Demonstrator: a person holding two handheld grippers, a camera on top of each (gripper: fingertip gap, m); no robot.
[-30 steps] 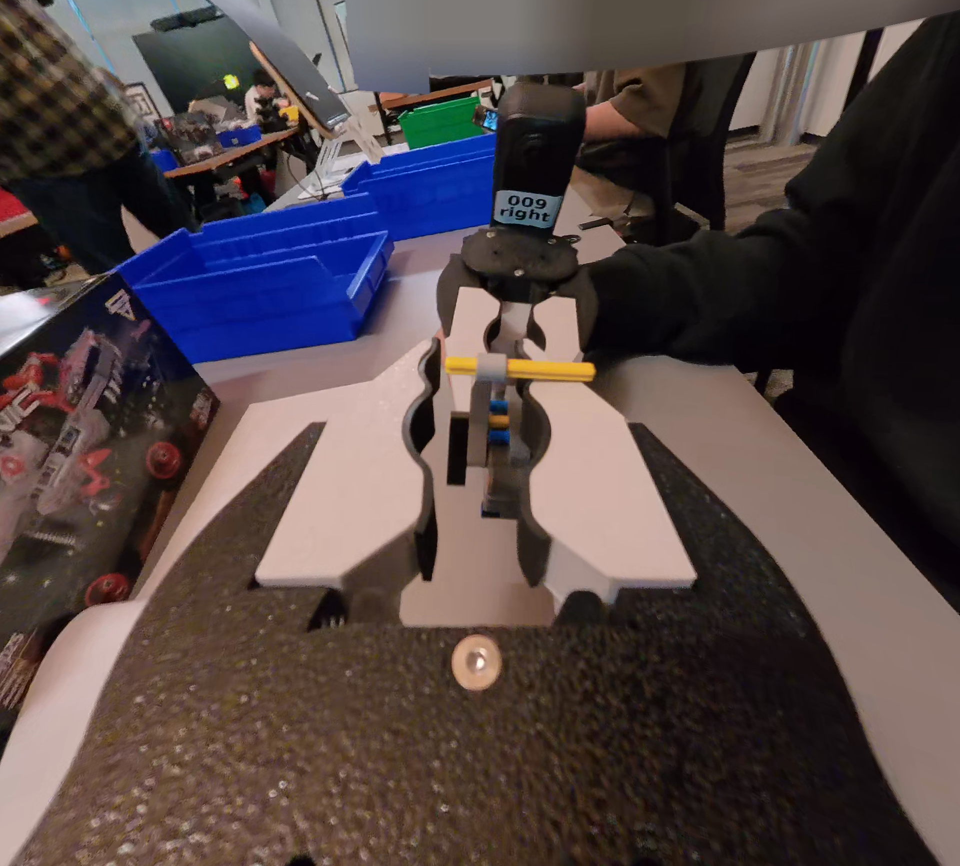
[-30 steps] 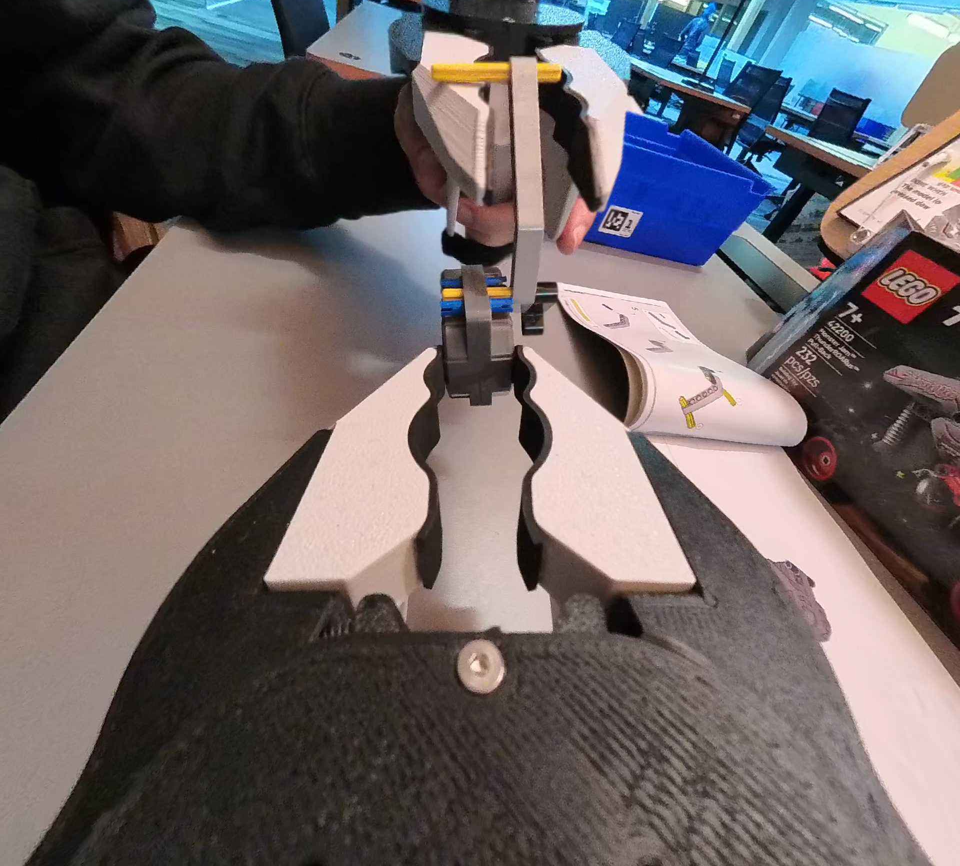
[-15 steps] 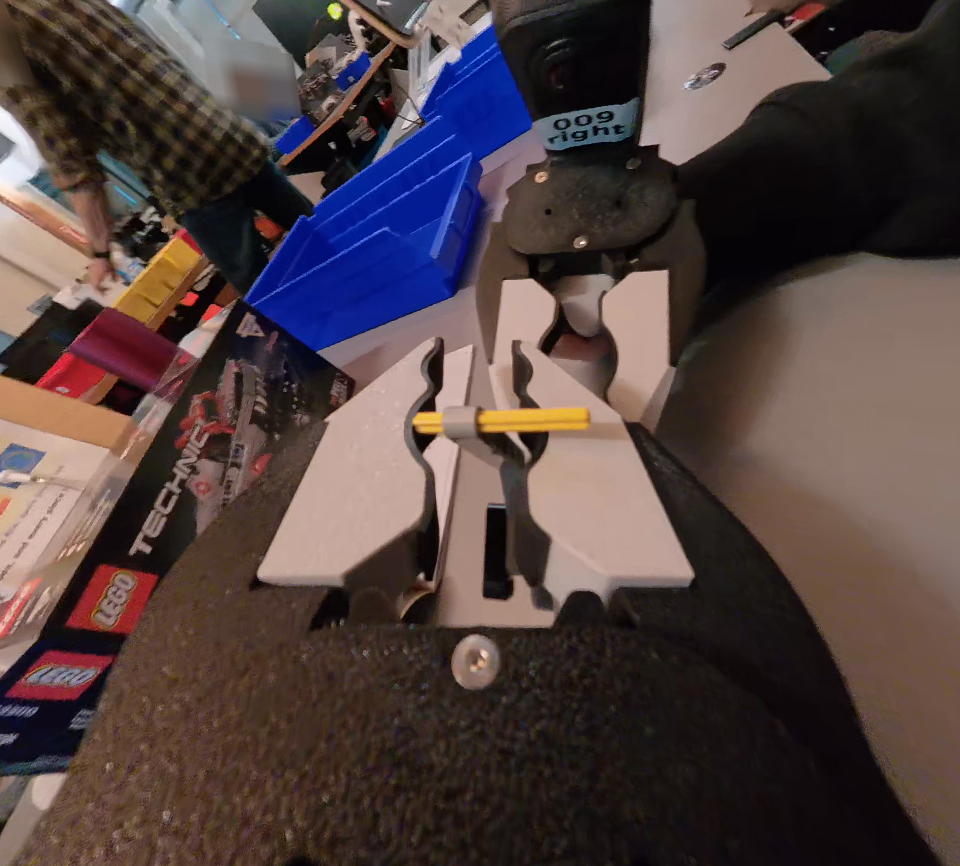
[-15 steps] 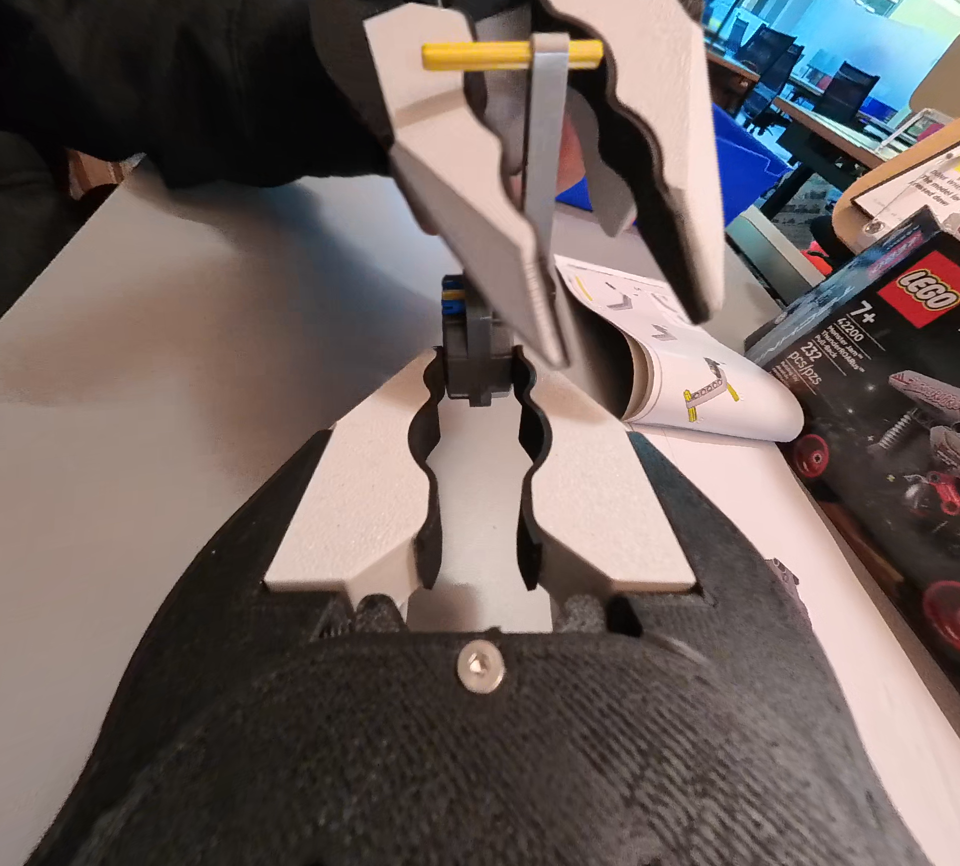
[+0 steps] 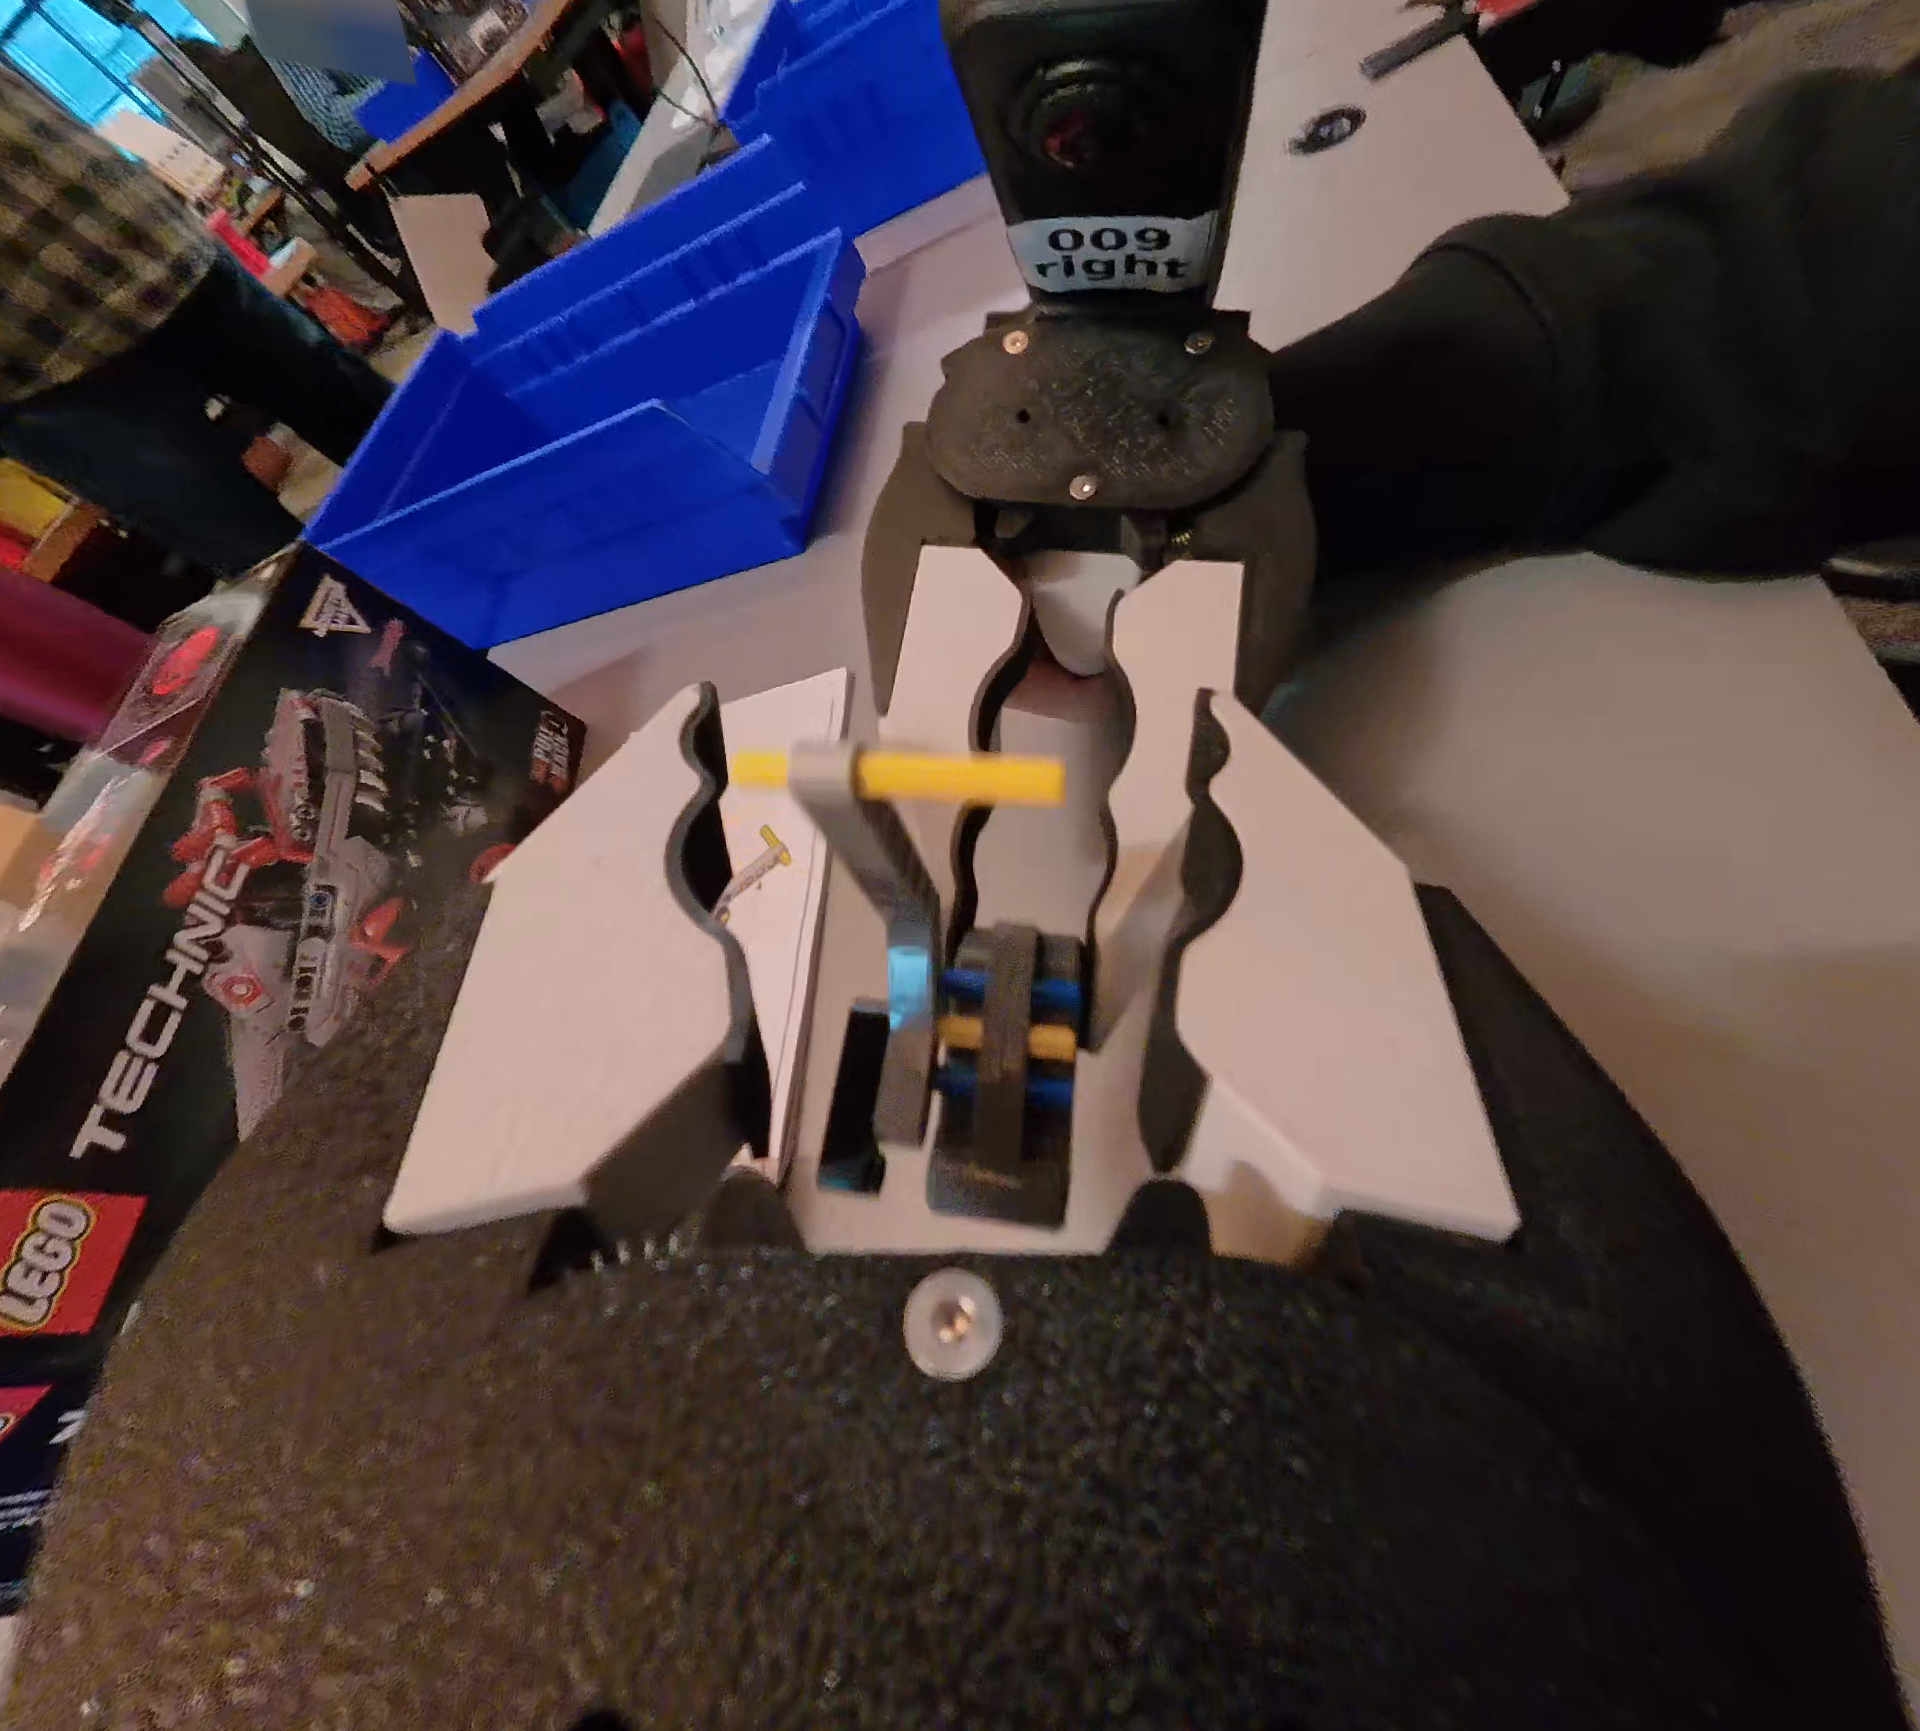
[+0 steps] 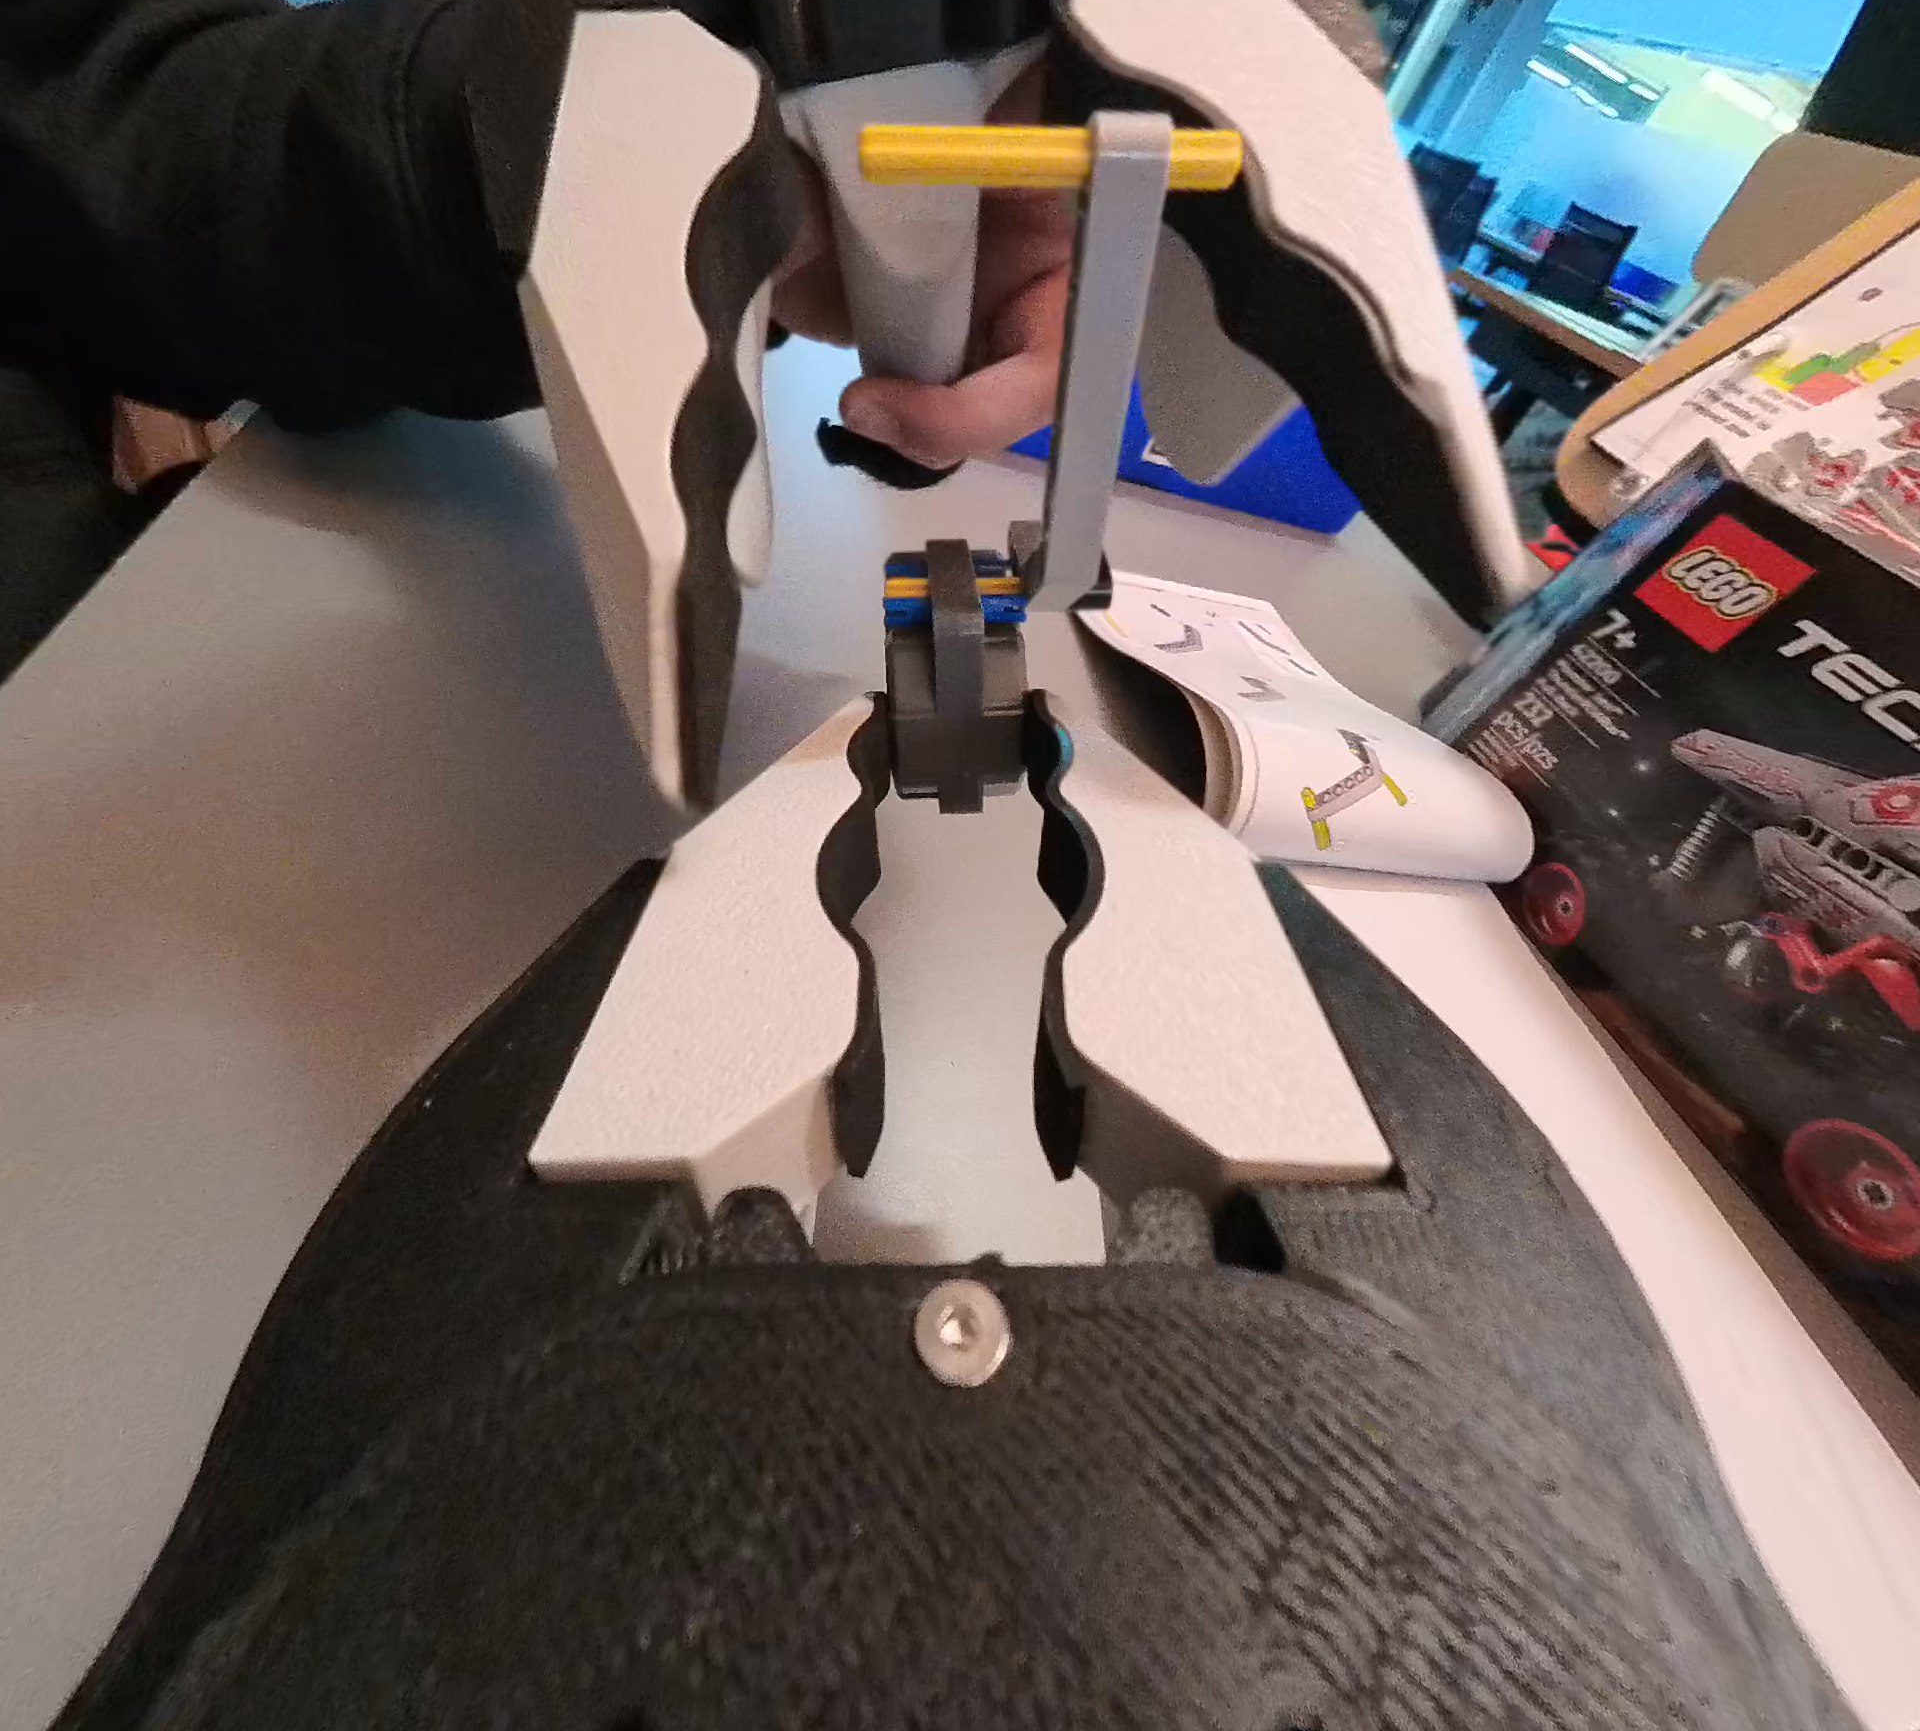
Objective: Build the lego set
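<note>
Right gripper (image 6: 956,715) clamps dark-grey plastic lego block (image 6: 954,731); left gripper (image 5: 951,725) wide open, empty; risk: bumping upright light-grey beam (image 6: 1101,351) between its jaws.

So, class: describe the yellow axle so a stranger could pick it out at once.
Find the right gripper clamping a dark Lego block. A grey beam rises from that block between the open left gripper's fingers. Across its top sits the yellow axle, the only long yellow bar.
</note>
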